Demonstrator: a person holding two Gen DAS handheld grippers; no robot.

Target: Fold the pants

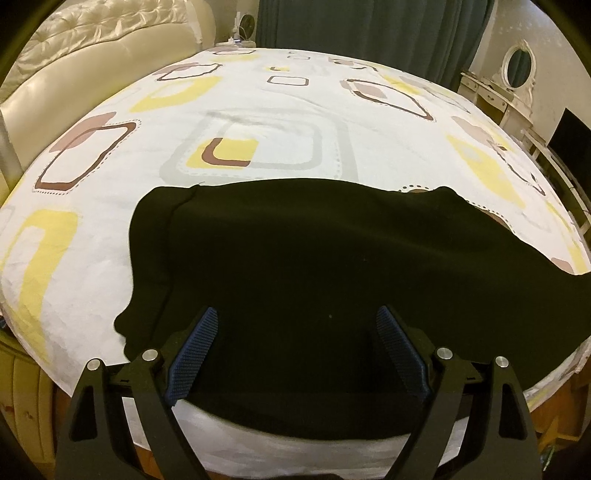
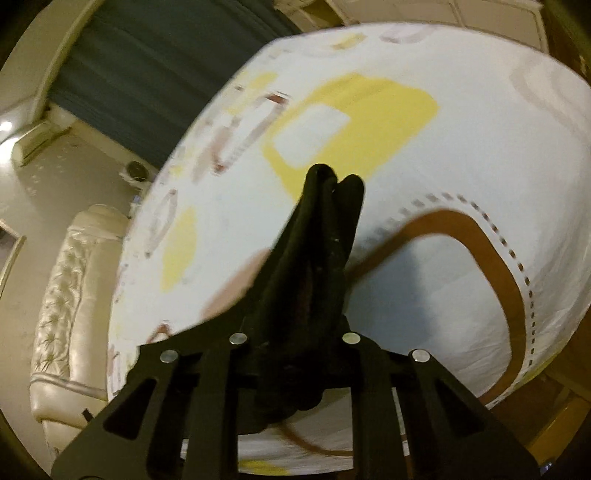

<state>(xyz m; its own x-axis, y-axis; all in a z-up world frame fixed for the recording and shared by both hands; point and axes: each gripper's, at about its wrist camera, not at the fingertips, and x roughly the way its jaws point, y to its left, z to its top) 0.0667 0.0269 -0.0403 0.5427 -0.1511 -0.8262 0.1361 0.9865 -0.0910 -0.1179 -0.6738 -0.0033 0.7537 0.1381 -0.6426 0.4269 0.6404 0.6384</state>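
Note:
Black pants (image 1: 295, 266) lie spread flat on the bed's patterned sheet (image 1: 258, 110), stretching off to the right. My left gripper (image 1: 295, 328) is open just above the near part of the pants, its blue pads (image 1: 192, 354) wide apart and empty. In the right wrist view my right gripper (image 2: 334, 181) is shut on a bunched fold of the black pants (image 2: 314, 266), held up above the sheet (image 2: 424, 277). The view is tilted and blurred.
A cream tufted headboard (image 1: 92, 40) stands at the far left. Dark green curtains (image 1: 369, 26) hang behind the bed. A white vanity with an oval mirror (image 1: 519, 68) stands at the right. The bed's near edge (image 1: 295, 448) is just under my left gripper.

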